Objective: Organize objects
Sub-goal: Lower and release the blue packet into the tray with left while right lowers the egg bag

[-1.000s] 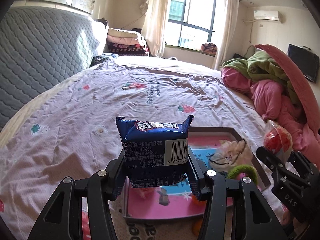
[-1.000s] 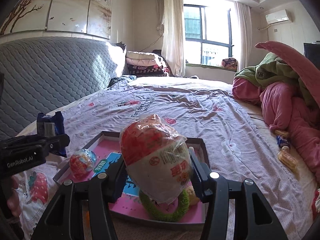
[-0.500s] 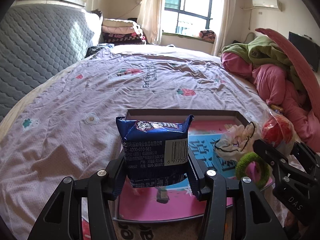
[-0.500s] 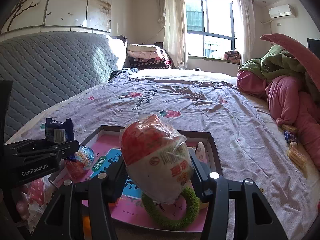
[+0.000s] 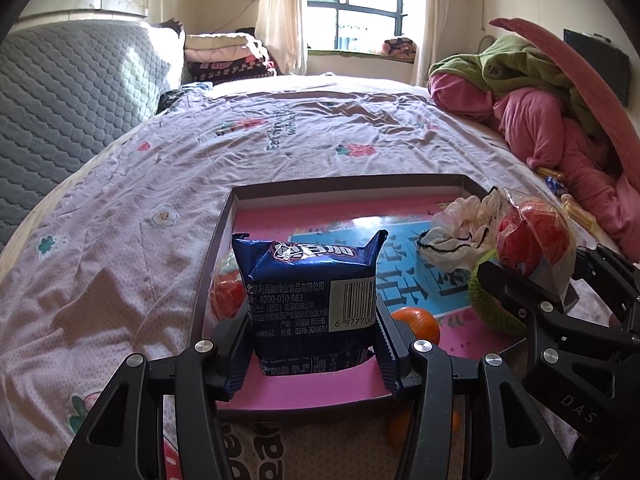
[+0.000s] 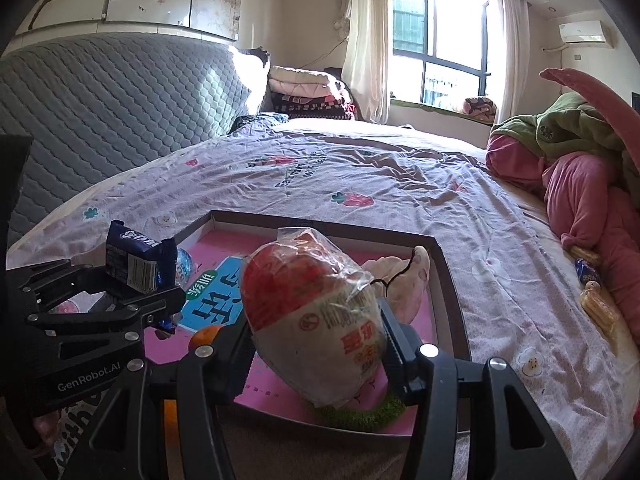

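Note:
My left gripper [image 5: 312, 340] is shut on a blue snack packet [image 5: 310, 304] and holds it above the near left part of a shallow pink-bottomed box [image 5: 344, 188] on the bed. My right gripper [image 6: 316, 344] is shut on a clear bag with a red and white snack [image 6: 316, 316], held over the box's near right part [image 6: 444, 276]. In the box lie an orange [image 5: 416, 320], a green ring [image 5: 492, 308], a white cloth piece [image 5: 456, 232] and a red and blue ball [image 6: 182, 264]. Each gripper shows in the other's view: the right one [image 5: 532, 280], the left one [image 6: 132, 280].
The bed has a pale pink printed sheet [image 5: 160, 184] and a grey quilted headboard [image 6: 120, 92]. Pink and green bedding [image 5: 540, 120] is heaped at the right. Small wrapped snacks [image 6: 592, 292] lie on the sheet right of the box. A second orange [image 5: 400, 428] lies before the box.
Both grippers have moved forward and down toward the box with their loads. The box now fills more of both views, and the orange and ball in it show.

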`<state>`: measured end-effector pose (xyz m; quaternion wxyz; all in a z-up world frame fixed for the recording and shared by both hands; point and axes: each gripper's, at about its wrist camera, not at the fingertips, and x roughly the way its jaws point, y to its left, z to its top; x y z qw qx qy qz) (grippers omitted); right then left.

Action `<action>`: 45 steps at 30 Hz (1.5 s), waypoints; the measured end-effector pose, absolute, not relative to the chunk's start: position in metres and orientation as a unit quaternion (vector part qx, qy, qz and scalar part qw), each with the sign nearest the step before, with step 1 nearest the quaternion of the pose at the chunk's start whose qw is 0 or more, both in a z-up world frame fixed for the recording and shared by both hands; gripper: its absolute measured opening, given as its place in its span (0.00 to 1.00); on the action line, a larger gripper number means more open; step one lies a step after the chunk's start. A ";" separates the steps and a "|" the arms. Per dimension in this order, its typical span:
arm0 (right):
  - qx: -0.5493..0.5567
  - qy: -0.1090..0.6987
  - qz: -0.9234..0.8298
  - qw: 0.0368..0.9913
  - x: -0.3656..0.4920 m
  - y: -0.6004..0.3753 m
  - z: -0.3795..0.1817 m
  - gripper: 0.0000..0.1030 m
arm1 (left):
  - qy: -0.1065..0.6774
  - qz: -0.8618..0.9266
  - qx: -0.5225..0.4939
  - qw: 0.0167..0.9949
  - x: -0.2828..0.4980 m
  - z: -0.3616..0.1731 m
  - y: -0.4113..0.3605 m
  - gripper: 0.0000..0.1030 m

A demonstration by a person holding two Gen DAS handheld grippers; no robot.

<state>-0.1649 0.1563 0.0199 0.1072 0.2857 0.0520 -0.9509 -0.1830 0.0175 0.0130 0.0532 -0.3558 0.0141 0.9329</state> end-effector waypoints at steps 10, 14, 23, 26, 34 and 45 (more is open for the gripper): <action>0.302 0.063 -0.945 0.111 -0.169 0.151 0.007 0.54 | 0.011 0.926 -0.374 0.050 -0.187 0.000 0.019 0.53; 0.311 0.061 -0.942 0.109 -0.173 0.151 0.003 0.54 | 0.003 0.922 -0.383 0.049 -0.191 -0.006 0.018 0.53; 0.332 0.045 -0.936 0.107 -0.179 0.156 -0.005 0.54 | -0.005 0.918 -0.393 0.048 -0.193 -0.011 0.016 0.54; 0.341 0.042 -0.933 0.110 -0.180 0.157 -0.007 0.54 | -0.010 0.918 -0.394 0.049 -0.192 -0.011 0.015 0.54; 0.357 0.040 -0.926 0.115 -0.181 0.156 -0.011 0.54 | -0.018 0.917 -0.395 0.052 -0.193 -0.012 0.012 0.54; 0.357 0.033 -0.926 0.120 -0.175 0.158 -0.008 0.54 | -0.025 0.915 -0.401 0.046 -0.194 -0.012 0.003 0.55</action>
